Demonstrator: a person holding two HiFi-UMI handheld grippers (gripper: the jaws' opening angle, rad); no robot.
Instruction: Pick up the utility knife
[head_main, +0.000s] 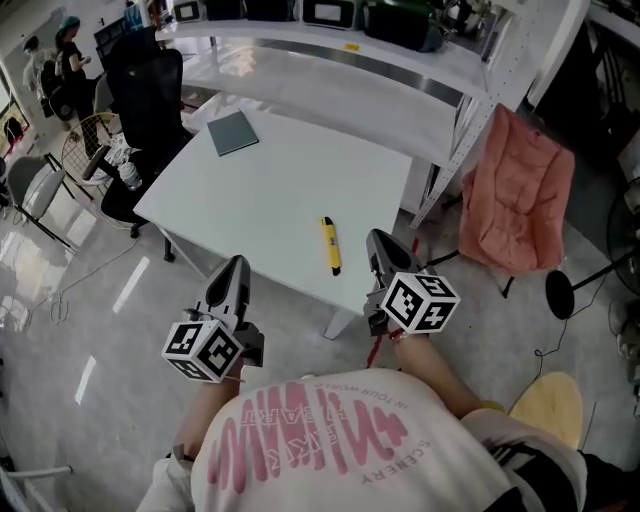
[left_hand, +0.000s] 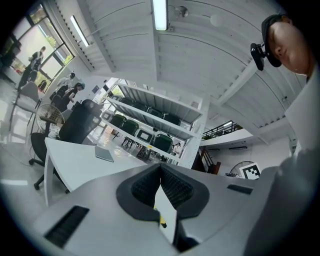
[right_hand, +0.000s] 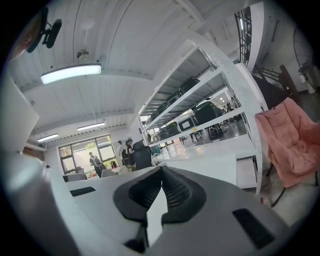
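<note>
My left claw (head_main: 237, 263) is shut: in the left gripper view its two ribbed pads meet at the tips (left_hand: 160, 169) with nothing pinched between them, only a wedge of white tabletop (head_main: 270, 195) showing in the gap lower down. My right claw (head_main: 378, 238) is shut too, its pads touching at the tips (right_hand: 161, 172) and holding nothing. Both claws point roughly level toward the tabletop from just off its near edge, and neither one touches anything on it. The utility knife (head_main: 331, 245), yellow with a dark end, lies flat on the tabletop between the two claws, close to the near edge and nearer the right claw than the left. A sliver of its yellow body (left_hand: 161, 220) shows low in the left claw's gap. Well ahead of the left claw, toward the far side of the tabletop, lies a grey pad (head_main: 232, 132), well apart from the knife. A black office chair (head_main: 150, 100) stands beyond and left of the left claw, a pink chair (head_main: 515, 195) sits off to the right of the right claw, and white shelving (head_main: 330, 55) runs behind the tabletop.
</note>
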